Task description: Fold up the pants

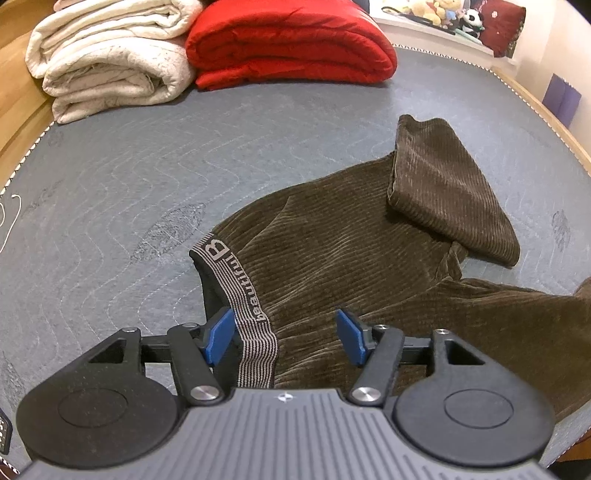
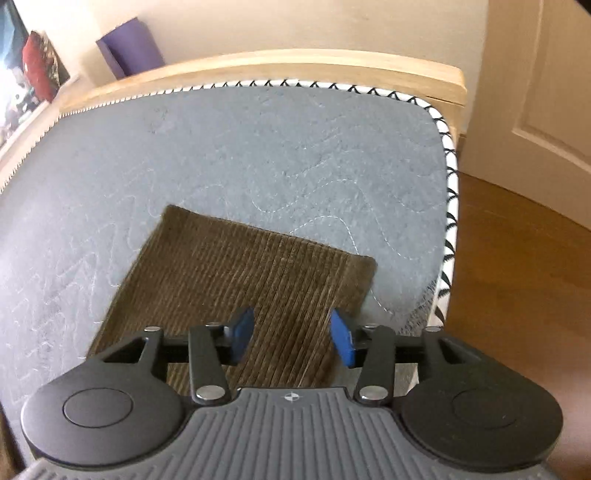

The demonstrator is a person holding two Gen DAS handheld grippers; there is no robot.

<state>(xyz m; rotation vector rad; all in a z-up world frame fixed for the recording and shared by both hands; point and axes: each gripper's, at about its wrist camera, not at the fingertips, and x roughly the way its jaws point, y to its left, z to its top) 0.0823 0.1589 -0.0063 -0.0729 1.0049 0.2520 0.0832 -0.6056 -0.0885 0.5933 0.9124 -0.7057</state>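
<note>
Brown corduroy pants (image 1: 351, 251) lie spread on a grey quilted mattress (image 1: 129, 184). Their striped grey waistband (image 1: 240, 291) reads "beautiful". One leg (image 1: 450, 192) is folded back over the pants at the right. My left gripper (image 1: 284, 334) is open, its blue pads either side of the waistband end and just above it. In the right wrist view, the other leg's hem end (image 2: 243, 269) lies flat near the mattress corner. My right gripper (image 2: 291, 339) is open over that leg, a little short of the hem, holding nothing.
A folded cream quilt (image 1: 107, 55) and a folded red quilt (image 1: 291, 40) lie at the far end of the mattress. A wooden bed frame (image 2: 258, 64) borders the mattress (image 2: 258, 147). Wooden floor (image 2: 517, 277) and a door lie to the right. Soft toys (image 1: 443, 13) sit on a shelf.
</note>
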